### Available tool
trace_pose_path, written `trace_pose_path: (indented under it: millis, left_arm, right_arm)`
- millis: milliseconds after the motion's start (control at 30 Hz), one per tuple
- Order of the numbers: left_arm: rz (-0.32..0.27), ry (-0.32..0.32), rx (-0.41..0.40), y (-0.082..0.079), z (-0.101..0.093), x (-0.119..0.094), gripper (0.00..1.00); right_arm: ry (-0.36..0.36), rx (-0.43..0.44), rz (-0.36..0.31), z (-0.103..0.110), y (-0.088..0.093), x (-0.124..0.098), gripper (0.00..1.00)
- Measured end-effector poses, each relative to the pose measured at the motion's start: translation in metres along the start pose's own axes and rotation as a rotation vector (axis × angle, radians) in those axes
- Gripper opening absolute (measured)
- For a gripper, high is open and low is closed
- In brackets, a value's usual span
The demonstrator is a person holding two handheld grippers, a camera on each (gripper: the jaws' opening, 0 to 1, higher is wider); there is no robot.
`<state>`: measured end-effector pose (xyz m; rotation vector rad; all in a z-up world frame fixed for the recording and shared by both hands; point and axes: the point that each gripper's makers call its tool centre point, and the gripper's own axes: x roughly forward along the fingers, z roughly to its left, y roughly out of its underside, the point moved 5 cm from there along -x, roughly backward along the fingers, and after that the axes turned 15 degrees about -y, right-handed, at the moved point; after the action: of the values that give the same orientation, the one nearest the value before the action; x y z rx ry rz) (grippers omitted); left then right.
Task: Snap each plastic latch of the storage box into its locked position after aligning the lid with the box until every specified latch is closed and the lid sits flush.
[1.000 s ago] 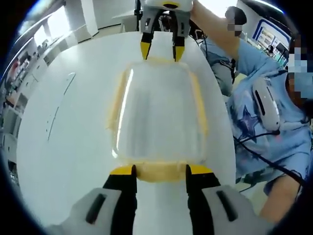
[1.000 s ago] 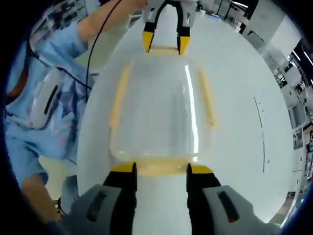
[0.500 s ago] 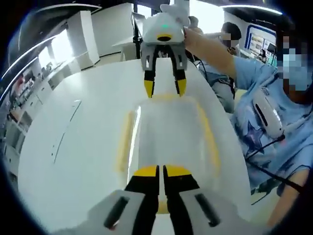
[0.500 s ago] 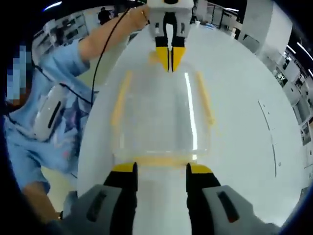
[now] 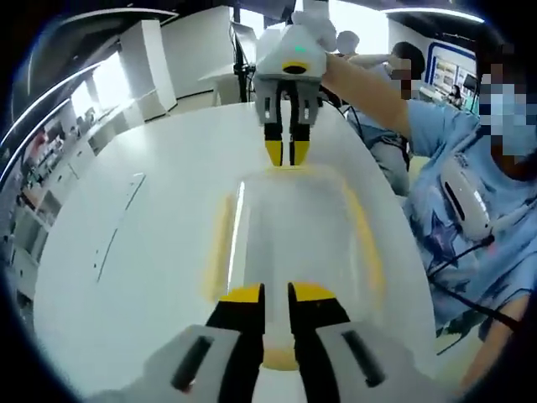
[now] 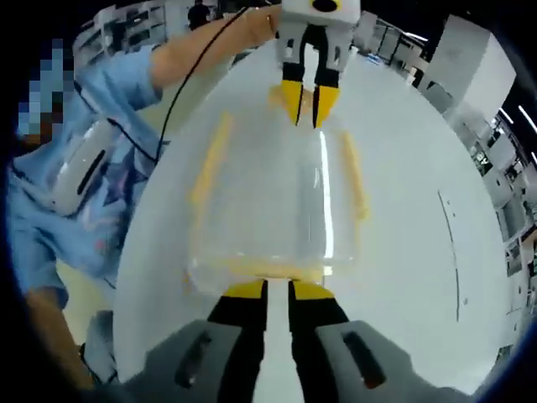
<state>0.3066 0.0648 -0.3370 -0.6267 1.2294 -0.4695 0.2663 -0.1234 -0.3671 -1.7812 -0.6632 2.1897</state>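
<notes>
The clear storage box (image 5: 289, 243) lay on the white bench (image 5: 126, 277) between the two hand-held grippers, its lid (image 6: 273, 197) apparently seated, with yellow latches (image 6: 210, 159) along the long sides. The left hand-held gripper (image 5: 275, 295) stood over the near end latch (image 5: 277, 357), jaws narrowed to a slim gap, probably to press it down rather than grasp. At the far end the right hand-held gripper (image 5: 291, 153) was likewise nearly closed over its own end latch (image 6: 268, 270), one gripper at each end, likely so the lid seats evenly.

bare table (image 5: 126, 252) flanks the box (image 5: 289, 227); person (image 5: 470, 210) crowds one side
</notes>
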Motion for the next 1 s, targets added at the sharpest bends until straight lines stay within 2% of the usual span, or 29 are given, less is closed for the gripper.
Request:
trace_pose_path:
  millis: [233,467,633,733,800,833,867,933,1000]
  left_arm:
    - [0.021,-0.023,0.011,0.002,-0.001,-0.005,0.15]
    - [0.084,-0.080,0.046,0.018,0.000,-0.025,0.19]
    - [0.049,-0.137,0.050,0.020,0.002,-0.047,0.20]
    - [0.012,-0.164,0.043,0.023,0.004,-0.053,0.20]
    - [-0.018,-0.171,0.032,0.023,0.004,-0.056,0.21]
    - [-0.023,-0.173,0.031,0.023,0.003,-0.056,0.21]
    - [-0.027,-0.176,0.032,0.023,0.003,-0.056,0.21]
    - [-0.029,-0.172,0.033,0.022,0.002,-0.055,0.21]
    - [-0.023,-0.169,0.039,0.021,0.001,-0.053,0.21]
  right_arm:
    - [0.012,-0.005,-0.011,-0.003,-0.002,-0.003,0.10]
    - [0.025,-0.008,-0.047,-0.005,-0.002,-0.008,0.12]
    - [0.031,-0.014,-0.053,-0.007,-0.004,-0.009,0.15]
    - [0.048,-0.046,-0.039,-0.005,-0.004,-0.014,0.17]
    - [0.065,-0.044,-0.031,-0.005,-0.004,-0.019,0.16]
    - [0.104,-0.070,-0.008,-0.007,-0.004,-0.024,0.16]
    - [0.134,-0.087,-0.016,-0.008,-0.007,-0.030,0.15]
    - [0.170,-0.104,-0.080,-0.006,-0.019,-0.041,0.14]
    - [0.204,-0.140,-0.145,-0.005,-0.039,-0.048,0.14]
